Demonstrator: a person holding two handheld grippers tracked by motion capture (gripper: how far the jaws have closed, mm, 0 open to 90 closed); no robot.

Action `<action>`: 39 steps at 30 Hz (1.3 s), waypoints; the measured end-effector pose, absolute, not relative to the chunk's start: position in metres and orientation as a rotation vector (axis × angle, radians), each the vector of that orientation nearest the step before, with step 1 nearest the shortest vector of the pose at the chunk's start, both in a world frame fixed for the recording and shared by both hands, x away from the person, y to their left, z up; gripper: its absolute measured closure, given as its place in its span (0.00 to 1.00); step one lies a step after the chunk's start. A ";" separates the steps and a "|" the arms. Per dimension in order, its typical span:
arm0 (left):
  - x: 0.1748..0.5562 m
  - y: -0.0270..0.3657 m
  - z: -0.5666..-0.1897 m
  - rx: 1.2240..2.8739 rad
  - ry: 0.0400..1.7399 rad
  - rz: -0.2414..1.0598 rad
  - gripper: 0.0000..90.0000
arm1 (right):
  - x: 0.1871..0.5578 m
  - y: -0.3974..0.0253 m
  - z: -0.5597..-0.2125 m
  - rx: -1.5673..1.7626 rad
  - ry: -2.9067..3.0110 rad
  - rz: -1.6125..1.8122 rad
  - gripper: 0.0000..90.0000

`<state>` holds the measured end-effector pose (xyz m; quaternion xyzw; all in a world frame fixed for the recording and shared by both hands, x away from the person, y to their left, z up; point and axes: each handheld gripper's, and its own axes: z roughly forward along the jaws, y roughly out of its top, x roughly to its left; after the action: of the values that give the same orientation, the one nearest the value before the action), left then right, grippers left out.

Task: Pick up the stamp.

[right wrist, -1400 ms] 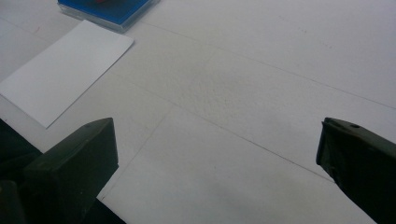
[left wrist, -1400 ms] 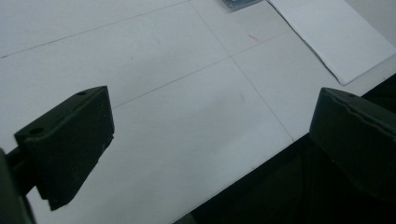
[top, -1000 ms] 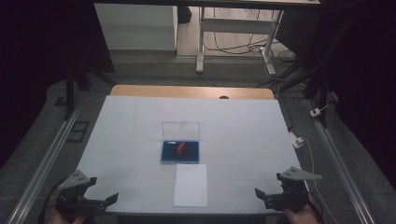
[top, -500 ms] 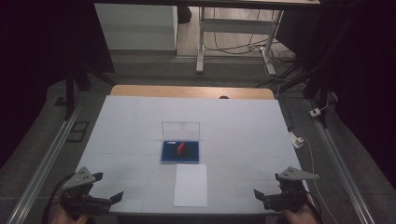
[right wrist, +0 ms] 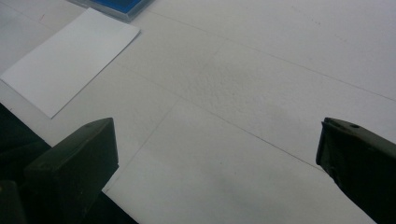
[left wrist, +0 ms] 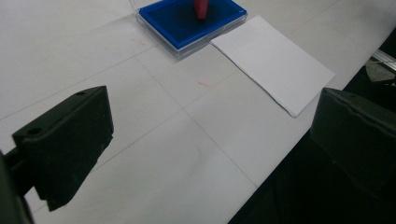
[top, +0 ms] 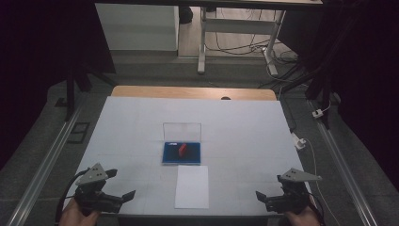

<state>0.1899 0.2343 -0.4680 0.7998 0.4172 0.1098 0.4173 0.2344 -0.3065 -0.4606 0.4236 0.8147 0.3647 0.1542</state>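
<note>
A blue ink-pad-like tray [top: 181, 154] with a clear lid [top: 182, 131] raised behind it sits mid-table, a small red piece [top: 182, 149] standing on it. A white sheet of paper [top: 192, 186] lies just in front. My left gripper [top: 121, 184] is at the near left corner, open and empty. Its own view has the blue tray [left wrist: 191, 18], red piece [left wrist: 201, 7] and paper [left wrist: 273, 63] ahead of the left gripper [left wrist: 210, 140]. My right gripper [top: 270, 188] is open and empty at the near right; the right gripper [right wrist: 215, 158] faces bare table, with the paper [right wrist: 70, 60] off to its left.
The white table [top: 141, 127] has a wooden strip [top: 193, 92] along its far edge. Metal rails [top: 51, 155] run along both sides. Cables and a plug [top: 299, 141] lie by the right edge. Desk legs [top: 202, 42] stand beyond.
My left gripper has shifted slightly right and forward over the near left corner. The right gripper has barely moved.
</note>
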 end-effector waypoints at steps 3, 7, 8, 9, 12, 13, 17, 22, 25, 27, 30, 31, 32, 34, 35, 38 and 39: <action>0.193 0.233 -0.469 2.011 1.045 0.272 0.00 | 0.235 -0.307 -0.461 1.219 2.334 1.050 0.00; 0.200 0.228 -0.470 2.020 1.037 0.283 0.00 | 0.235 -0.307 -0.461 1.222 2.332 1.049 0.00; 0.201 0.227 -0.471 2.020 1.040 0.286 0.00 | 0.235 -0.307 -0.461 1.222 2.333 1.047 0.00; 0.204 0.224 -0.471 2.023 1.033 0.291 0.00 | 0.235 -0.307 -0.461 1.224 2.332 1.042 0.00; 0.208 0.221 -0.471 2.026 1.027 0.289 0.00 | 0.235 -0.306 -0.461 1.224 2.330 1.038 0.00; 0.209 0.220 -0.471 2.029 1.022 0.289 0.00 | 0.235 -0.306 -0.461 1.224 2.330 1.038 0.00; 0.217 0.213 -0.470 2.032 1.005 0.270 0.00 | 0.235 -0.307 -0.461 1.227 2.328 1.040 0.00; 0.227 0.205 -0.468 2.043 0.982 0.267 0.00 | 0.235 -0.306 -0.461 1.222 2.330 1.035 0.00; 0.235 0.200 -0.467 2.051 0.971 0.267 0.00 | 0.235 -0.306 -0.461 1.221 2.330 1.028 0.00; 0.242 0.194 -0.467 2.058 0.966 0.271 0.00 | 0.235 -0.305 -0.461 1.217 2.333 1.019 0.00; 0.246 0.190 -0.467 2.064 0.967 0.281 0.00 | 0.235 -0.305 -0.461 1.213 2.336 1.016 0.00; 0.248 0.187 -0.466 2.070 0.965 0.289 0.00 | 0.235 -0.305 -0.461 1.212 2.336 1.016 0.00; 0.248 0.187 -0.466 2.070 0.965 0.289 0.00 | 0.235 -0.305 -0.461 1.210 2.337 1.015 0.00; 0.253 0.181 -0.466 2.085 0.961 0.306 0.00 | 0.235 -0.305 -0.461 1.209 2.338 1.016 0.00; 0.253 0.181 -0.466 2.085 0.961 0.306 0.00 | 0.235 -0.305 -0.461 1.209 2.336 1.018 0.00; 0.258 0.176 -0.466 2.098 0.950 0.315 0.00 | 0.235 -0.304 -0.461 1.208 2.338 1.014 0.00; 0.260 0.175 -0.466 2.098 0.947 0.312 0.00 | 0.235 -0.304 -0.461 1.207 2.338 1.011 0.00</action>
<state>0.2599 0.1746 -0.4658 0.8286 0.3740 0.1234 0.3979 0.2345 -0.3042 -0.4611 0.4225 0.8187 0.3541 0.1606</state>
